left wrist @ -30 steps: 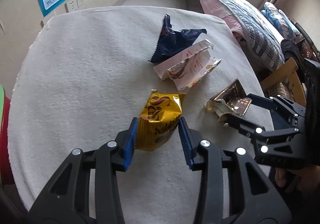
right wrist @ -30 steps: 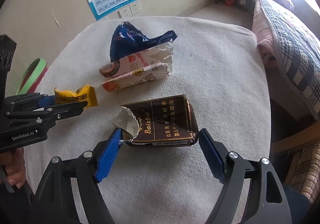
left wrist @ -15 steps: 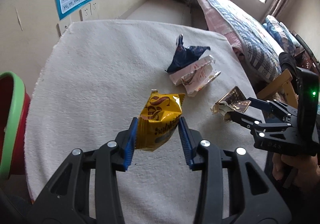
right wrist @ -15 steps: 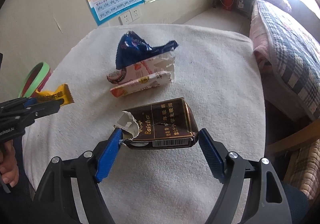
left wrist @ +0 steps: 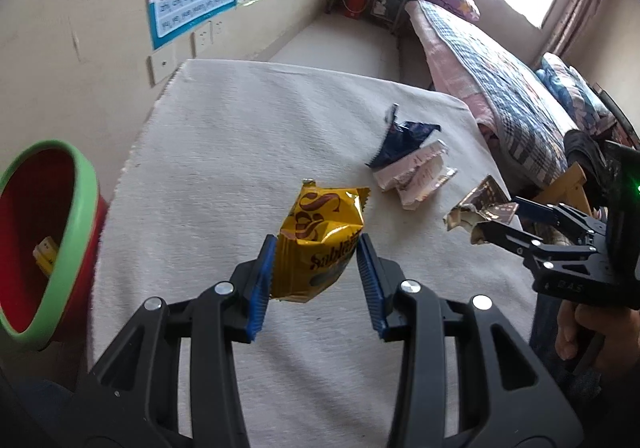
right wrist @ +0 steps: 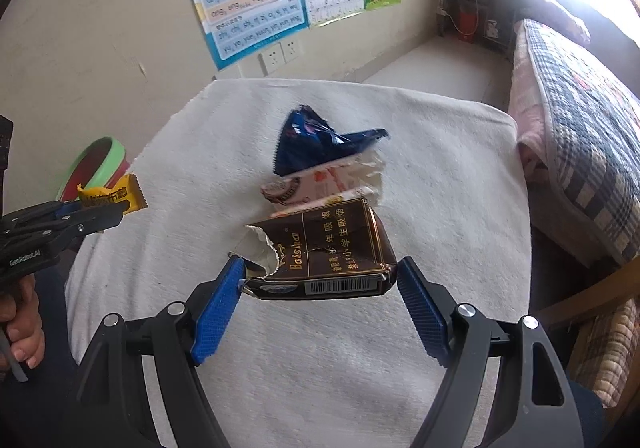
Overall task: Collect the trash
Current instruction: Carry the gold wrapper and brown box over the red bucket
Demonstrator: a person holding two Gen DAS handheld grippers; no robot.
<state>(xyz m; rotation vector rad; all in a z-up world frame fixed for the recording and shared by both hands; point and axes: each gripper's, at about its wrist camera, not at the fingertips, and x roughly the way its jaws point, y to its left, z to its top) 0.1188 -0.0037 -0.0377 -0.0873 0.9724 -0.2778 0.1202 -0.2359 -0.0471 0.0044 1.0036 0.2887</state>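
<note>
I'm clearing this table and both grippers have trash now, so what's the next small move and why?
Probably swing the left gripper left over the red bin: it already clamps the yellow snack wrapper above the table, and the bin sits just beyond the table's left edge.

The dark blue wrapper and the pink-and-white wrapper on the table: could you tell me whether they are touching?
Touching. In the right wrist view the dark blue wrapper lies directly on the pink-and-white wrapper, their edges overlapping with no towel visible between them.

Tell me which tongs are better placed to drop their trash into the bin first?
Left. The left tongs, holding the yellow wrapper, are beside the red bin; the right tongs hold the brown pack farther away.
</note>
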